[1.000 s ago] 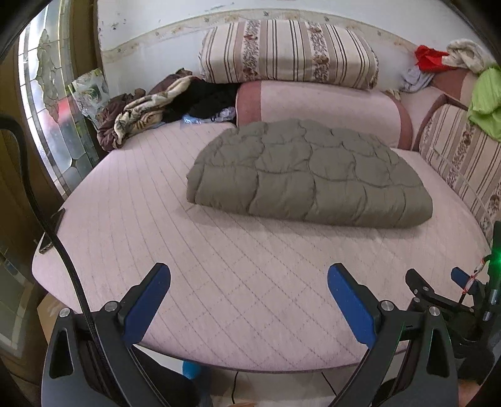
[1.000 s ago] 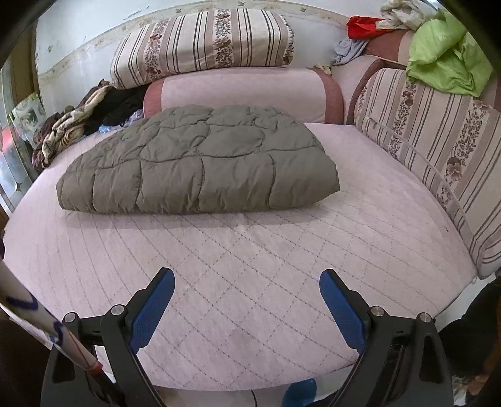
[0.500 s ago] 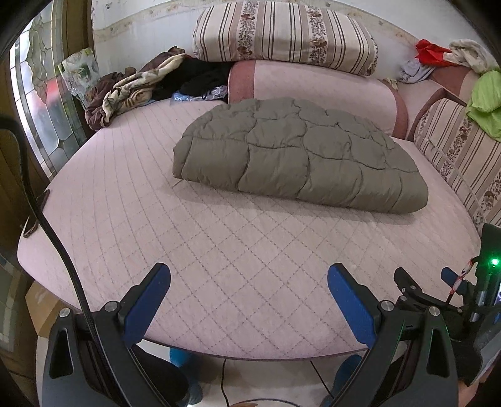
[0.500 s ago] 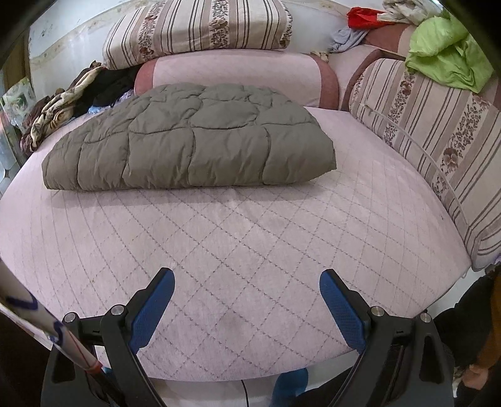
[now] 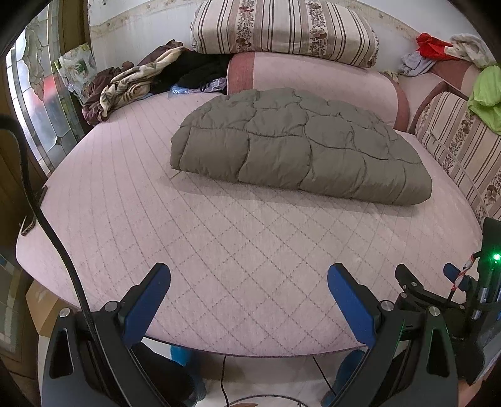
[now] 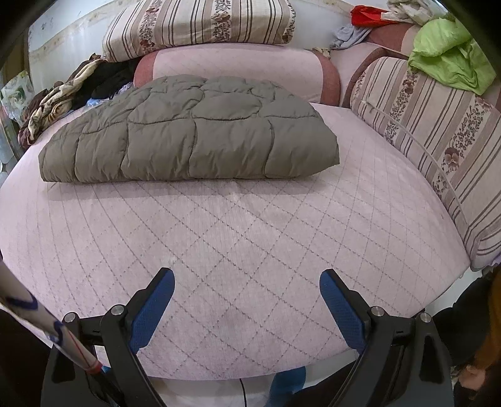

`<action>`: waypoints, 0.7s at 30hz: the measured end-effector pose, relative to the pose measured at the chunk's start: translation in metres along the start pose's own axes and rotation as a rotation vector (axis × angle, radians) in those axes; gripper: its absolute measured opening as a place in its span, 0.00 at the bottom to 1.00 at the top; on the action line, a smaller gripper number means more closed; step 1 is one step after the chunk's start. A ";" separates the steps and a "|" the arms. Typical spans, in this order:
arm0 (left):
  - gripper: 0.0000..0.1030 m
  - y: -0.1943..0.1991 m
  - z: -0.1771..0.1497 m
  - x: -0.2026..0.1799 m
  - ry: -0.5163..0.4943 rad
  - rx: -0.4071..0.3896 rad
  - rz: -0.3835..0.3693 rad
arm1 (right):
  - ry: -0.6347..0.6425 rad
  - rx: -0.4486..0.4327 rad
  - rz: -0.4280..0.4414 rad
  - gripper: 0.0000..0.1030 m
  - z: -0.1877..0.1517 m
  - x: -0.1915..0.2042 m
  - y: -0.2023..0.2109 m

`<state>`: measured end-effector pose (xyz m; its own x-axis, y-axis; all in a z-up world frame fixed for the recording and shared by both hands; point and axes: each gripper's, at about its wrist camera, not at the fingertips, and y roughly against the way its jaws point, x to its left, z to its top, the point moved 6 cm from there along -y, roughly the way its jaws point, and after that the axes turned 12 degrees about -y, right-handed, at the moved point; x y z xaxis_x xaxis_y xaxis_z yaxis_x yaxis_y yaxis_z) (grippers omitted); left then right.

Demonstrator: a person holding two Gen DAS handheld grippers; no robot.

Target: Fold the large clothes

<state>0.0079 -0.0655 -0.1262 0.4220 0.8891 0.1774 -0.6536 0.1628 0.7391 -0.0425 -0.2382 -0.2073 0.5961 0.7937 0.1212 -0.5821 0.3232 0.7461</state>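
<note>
A grey-green quilted padded garment (image 5: 297,144) lies folded into a thick rectangle on the pink quilted bed (image 5: 219,238), toward the back. It also shows in the right wrist view (image 6: 191,131). My left gripper (image 5: 249,275) is open and empty above the bed's front edge, well short of the garment. My right gripper (image 6: 247,278) is open and empty, also over the front of the bed (image 6: 250,238). Part of the right gripper tool (image 5: 438,294) shows at the lower right of the left wrist view.
Striped cushions (image 5: 281,28) and a pink bolster (image 5: 313,78) line the back. A striped cushion (image 6: 432,131) runs along the right with green cloth (image 6: 447,59) on it. Crumpled clothes (image 5: 141,81) pile at the back left by a glass door (image 5: 40,103).
Both grippers have drawn back and risen a little, so the bed's front edge and the floor below show more. The folded garment has not moved. Both grippers stay open.
</note>
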 end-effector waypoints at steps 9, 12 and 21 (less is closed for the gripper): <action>0.97 -0.005 -0.004 0.000 0.000 0.017 -0.011 | 0.019 0.010 -0.007 0.93 -0.005 0.005 -0.003; 0.97 -0.005 -0.006 0.001 0.008 0.017 -0.019 | 0.026 0.005 -0.014 0.93 -0.006 0.006 -0.002; 0.97 -0.008 -0.009 0.003 0.017 0.028 -0.024 | 0.038 -0.010 -0.025 0.93 -0.006 0.007 0.000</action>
<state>0.0088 -0.0601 -0.1370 0.4263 0.8924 0.1481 -0.6251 0.1723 0.7613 -0.0415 -0.2299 -0.2106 0.5887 0.8046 0.0776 -0.5730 0.3476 0.7422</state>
